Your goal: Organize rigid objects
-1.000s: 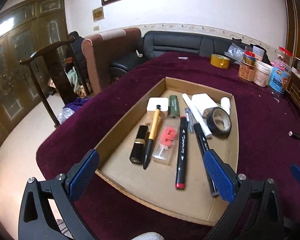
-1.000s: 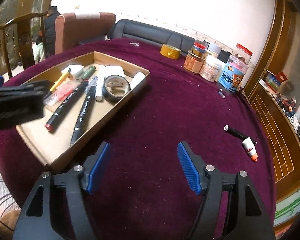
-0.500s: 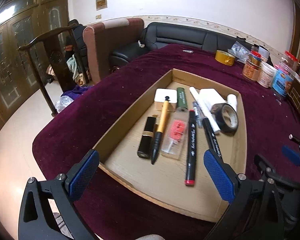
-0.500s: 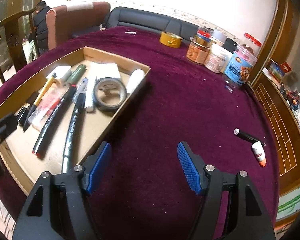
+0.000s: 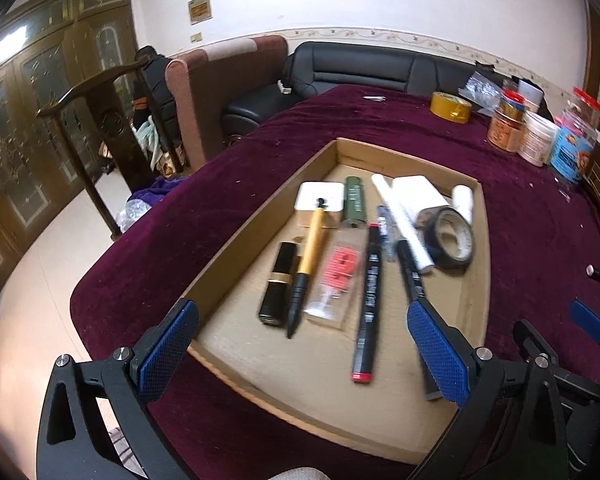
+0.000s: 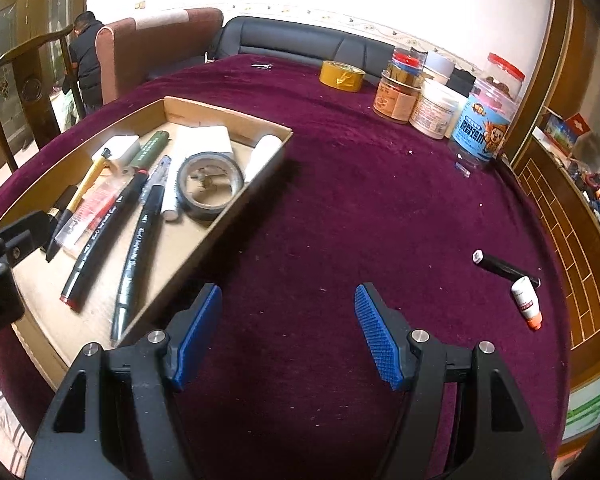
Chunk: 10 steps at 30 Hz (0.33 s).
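- Hanging over the near end of the shallow brown cardboard tray, the left gripper has its 2 blue-padded fingers spread wide with nothing between them.
- Lying inside that tray, from its left wall across: a black lipstick tube with a gold band, a yellow pen with a black tip whose far end rests on a white square box, a clear packet holding a red piece, and a dark green tube at the tray's far end.
- Right of the packet sit a black marker with a red cap end, a second black marker, a long white stick, a black roll of tape and a small white cylinder against the tray's right wall.
- Right of the tray, above bare maroon velvet tablecloth, the right gripper stands open and empty.
- Well right of the tray lie a black tube with a white end and a small white bottle with an orange tip, touching each other.
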Available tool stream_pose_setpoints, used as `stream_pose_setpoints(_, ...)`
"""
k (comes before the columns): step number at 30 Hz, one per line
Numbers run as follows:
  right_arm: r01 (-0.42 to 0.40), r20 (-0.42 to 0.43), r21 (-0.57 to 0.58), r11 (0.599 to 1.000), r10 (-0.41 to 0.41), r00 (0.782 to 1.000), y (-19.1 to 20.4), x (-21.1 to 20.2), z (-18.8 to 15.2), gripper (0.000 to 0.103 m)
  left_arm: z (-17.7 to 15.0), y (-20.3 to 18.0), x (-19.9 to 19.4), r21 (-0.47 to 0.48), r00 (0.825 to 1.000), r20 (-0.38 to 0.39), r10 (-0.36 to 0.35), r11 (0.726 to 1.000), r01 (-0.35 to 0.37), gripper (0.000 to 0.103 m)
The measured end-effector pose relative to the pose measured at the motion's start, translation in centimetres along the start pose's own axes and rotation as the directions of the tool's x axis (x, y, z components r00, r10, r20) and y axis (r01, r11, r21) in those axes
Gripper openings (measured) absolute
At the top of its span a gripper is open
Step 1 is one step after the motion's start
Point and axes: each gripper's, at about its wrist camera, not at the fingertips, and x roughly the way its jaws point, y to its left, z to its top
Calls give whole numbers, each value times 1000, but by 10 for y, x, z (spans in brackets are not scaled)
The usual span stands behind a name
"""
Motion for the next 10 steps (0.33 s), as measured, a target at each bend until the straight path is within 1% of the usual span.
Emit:
stream_pose_setpoints(3,-11,-1,3,1000,11,1000,-9,0,-2,69,1,-17,-5,32,1000,11,9,999,-9,102)
stream_pose_setpoints(7,-16,3,21,1000,16,1000,-24,-1,-5,69,3,-39,-8,82,1000,-2,22,996,-22,102)
stream_pose_setpoints(10,-18,2,39,999,18,1000,-36,0,-7,69,4,-53,-10,98,1000,-4,25,995,-25,102)
